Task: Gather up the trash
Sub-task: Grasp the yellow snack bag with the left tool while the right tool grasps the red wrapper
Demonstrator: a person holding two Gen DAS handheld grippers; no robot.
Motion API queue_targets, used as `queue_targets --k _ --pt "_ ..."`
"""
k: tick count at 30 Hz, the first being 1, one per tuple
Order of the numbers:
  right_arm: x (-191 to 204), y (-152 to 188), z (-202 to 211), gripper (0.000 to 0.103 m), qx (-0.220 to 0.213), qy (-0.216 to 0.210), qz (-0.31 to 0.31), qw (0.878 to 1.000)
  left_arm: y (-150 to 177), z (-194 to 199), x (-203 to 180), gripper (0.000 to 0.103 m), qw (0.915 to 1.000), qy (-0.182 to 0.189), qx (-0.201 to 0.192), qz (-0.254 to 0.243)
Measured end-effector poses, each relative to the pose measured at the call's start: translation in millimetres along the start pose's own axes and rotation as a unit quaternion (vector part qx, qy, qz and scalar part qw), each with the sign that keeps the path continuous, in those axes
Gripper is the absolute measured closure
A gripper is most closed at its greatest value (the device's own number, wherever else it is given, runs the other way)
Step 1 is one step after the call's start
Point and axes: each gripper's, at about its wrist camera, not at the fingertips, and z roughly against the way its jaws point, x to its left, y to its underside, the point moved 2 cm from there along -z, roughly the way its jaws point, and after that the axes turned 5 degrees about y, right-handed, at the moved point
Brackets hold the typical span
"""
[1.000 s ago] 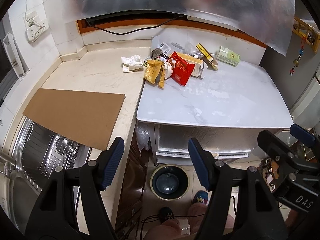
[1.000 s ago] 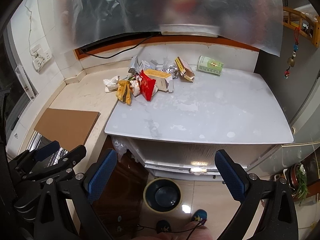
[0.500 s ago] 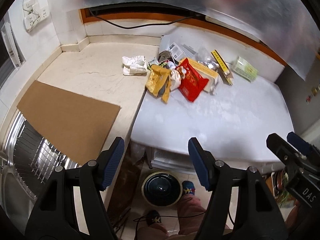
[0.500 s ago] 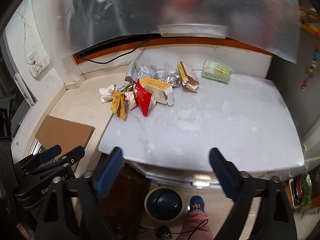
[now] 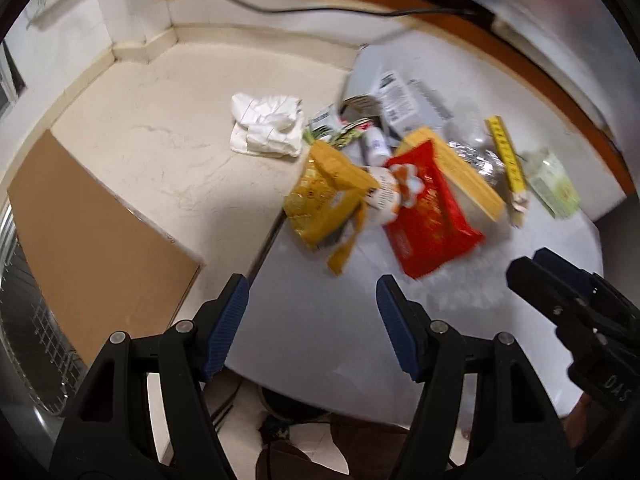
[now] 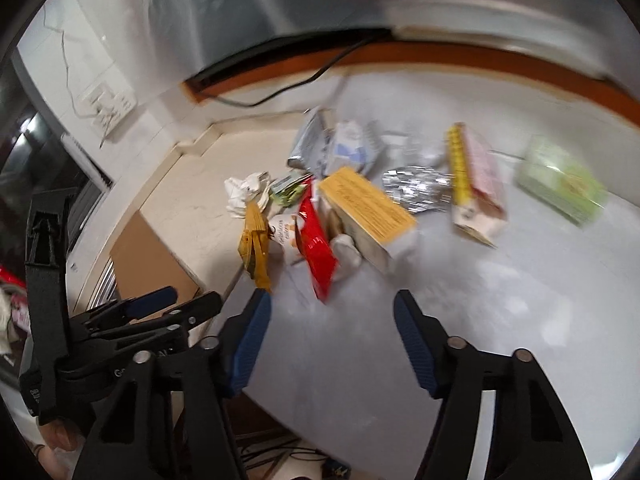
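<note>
Fingers of your left gripper [image 5: 312,304] were spread with nothing between them, hanging over the near edge of the white desk [image 5: 320,320], just short of the yellow snack bag [image 5: 324,196]. Your right gripper [image 6: 332,308] also held nothing; its fingers were closing on empty air, with bare desk showing in the gap and the red packet [image 6: 318,248] just ahead of them.

Beyond both grippers, all the trash lay untouched in one heap near the back of the desk, where it met the beige counter [image 5: 160,140]: the yellow snack bag and red packet in front, an orange-topped box [image 6: 370,208] beside them, crumpled foil [image 6: 416,188], a yellow-edged carton [image 6: 472,184], a green pack [image 6: 560,184] off to the right, and grey pouches [image 6: 316,148] at the rear. A wad of white tissue [image 5: 266,124] sat on the counter just left of the heap.

By my reading, you had collected nothing so far: you were only arriving at the pile, and every piece was left to pick. No bin was clearly visible in either view, so where it all goes I cannot say.
</note>
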Motion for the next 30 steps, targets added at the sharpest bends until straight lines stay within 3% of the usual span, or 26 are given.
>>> queue_targets --k 6,11,14,21,25,30 --pt "-1.3 -32.7 -71.4 0.055 0.042 -0.025 0.038 0.998 -16.2 -40.5 15.0 0.04 0.9987 0.008 0.019 0.046" --pt "1.8 -44.7 -107.2 0.075 0.054 -0.033 0.065 0.996 -21.8 -56.3 16.4 0.04 0.9982 0.008 0.026 0.054" --pt "2.6 -48.6 -111.9 0.086 0.045 -0.043 0.076 0.995 -25.9 -62.1 9.0 0.04 0.9985 0.011 0.028 0.045" --pt "2.2 -43.8 -98.2 0.088 0.03 -0.058 0.087 0.994 -37.1 -79.4 9.1 0.04 0.9982 -0.002 0.036 0.048" --pt "-2.5 -40.8 -89.2 0.09 0.025 -0.069 0.087 0.994 -38.3 -82.5 22.2 0.071 0.9966 0.017 0.036 0.072" --pt "-10.7 -35.7 -69.5 0.091 0.016 -0.074 0.083 0.994 -33.6 -79.4 33.7 0.09 0.995 0.03 0.028 0.091"
